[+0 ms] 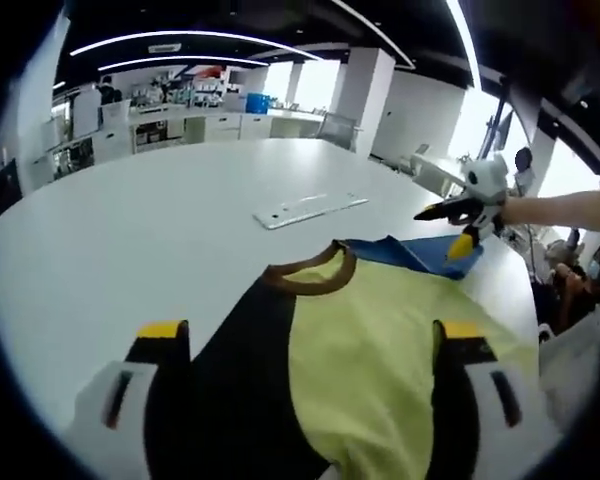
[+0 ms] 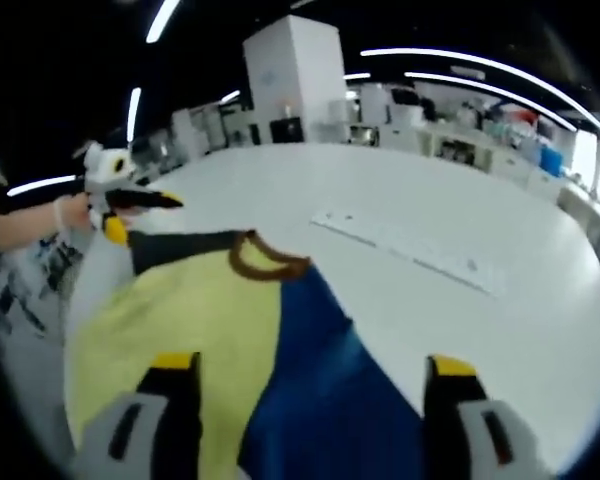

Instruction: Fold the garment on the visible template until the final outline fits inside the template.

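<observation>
Both grippers (image 1: 315,350) (image 2: 310,385) spread wide over shirt (image 1: 380,340) — white table (image 1: 130,230) beyond.

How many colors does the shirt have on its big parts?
3. The shirt has a black part on one side, a yellow part in the middle, and a blue part on the other side. The collar is brown. More may be hidden underneath.
</observation>
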The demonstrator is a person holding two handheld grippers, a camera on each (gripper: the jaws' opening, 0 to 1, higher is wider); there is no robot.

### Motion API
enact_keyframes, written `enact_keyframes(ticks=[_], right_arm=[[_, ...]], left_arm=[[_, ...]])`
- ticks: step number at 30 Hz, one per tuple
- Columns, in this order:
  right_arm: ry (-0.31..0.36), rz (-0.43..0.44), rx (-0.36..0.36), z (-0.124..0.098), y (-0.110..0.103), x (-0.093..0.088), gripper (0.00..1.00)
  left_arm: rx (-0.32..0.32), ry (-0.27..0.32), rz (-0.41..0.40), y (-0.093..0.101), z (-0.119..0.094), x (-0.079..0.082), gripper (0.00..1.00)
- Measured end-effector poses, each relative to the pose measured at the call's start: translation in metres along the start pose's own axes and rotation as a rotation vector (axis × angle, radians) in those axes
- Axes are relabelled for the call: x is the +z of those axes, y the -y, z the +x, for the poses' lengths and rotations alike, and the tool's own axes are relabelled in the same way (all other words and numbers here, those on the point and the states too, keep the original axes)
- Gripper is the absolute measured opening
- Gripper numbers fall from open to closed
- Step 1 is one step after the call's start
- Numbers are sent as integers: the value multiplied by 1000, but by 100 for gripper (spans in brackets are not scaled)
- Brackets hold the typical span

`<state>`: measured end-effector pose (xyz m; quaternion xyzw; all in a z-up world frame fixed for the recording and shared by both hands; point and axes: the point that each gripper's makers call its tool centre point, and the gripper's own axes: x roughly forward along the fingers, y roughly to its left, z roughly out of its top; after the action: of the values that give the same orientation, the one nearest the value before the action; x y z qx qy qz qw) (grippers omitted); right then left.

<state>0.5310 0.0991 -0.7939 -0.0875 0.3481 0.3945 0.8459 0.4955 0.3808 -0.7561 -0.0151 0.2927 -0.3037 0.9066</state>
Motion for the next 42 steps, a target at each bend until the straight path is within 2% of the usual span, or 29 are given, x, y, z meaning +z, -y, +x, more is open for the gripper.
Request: enact_keyframes(ticks=[2, 3, 10, 12, 15, 16, 19, 20, 23, 25, 31, 32, 34, 38, 39, 42], right_arm=[[5, 19, -17, -7, 10, -3, 91], [0, 20, -28, -14, 8, -7, 91], [19, 89, -94, -52, 27, -30, 88], [20, 112, -116, -61, 26, -40, 87], [16, 133, -134, -71, 43, -49, 86], [13, 136, -147, -76, 46, -54, 86], [20, 158, -172, -92, 51, -64, 86], [25, 166, -180, -96, 51, -67, 86], [19, 186, -197, -109, 57, -80, 85], [18, 194, -210, -116, 58, -85, 84], [17, 226, -251, -143, 74, -106, 83], [17, 235, -259, -148, 76, -111, 83], [6, 250, -282, -157, 81, -123, 82], [-14, 304, -325, -173, 84, -147, 80], [-13, 311, -335, -178, 83, -152, 79], [-18, 350, -374, -185, 99, -167, 75]], left_arm=[[4, 17, -13, -6, -7, 2, 98], [9, 20, -14, -6, -12, 3, 97], [24, 53, 5, 5, -38, -2, 95], [27, 47, 8, 2, -44, -9, 95], [45, 50, 7, 11, -55, -20, 94], [50, 49, 4, 5, -61, -23, 94], [66, 45, 5, 9, -73, -32, 93], [72, 46, 0, 1, -79, -34, 93], [78, 55, -11, 4, -89, -40, 92], [93, 59, -16, -2, -98, -43, 92], [112, 98, -32, 14, -122, -48, 91], [112, 96, -27, 23, -126, -50, 92], [107, 98, -18, 22, -130, -52, 91], [110, 90, -1, 42, -146, -66, 90], [109, 89, -1, 41, -148, -67, 90], [111, 94, 4, 39, -156, -70, 90]])
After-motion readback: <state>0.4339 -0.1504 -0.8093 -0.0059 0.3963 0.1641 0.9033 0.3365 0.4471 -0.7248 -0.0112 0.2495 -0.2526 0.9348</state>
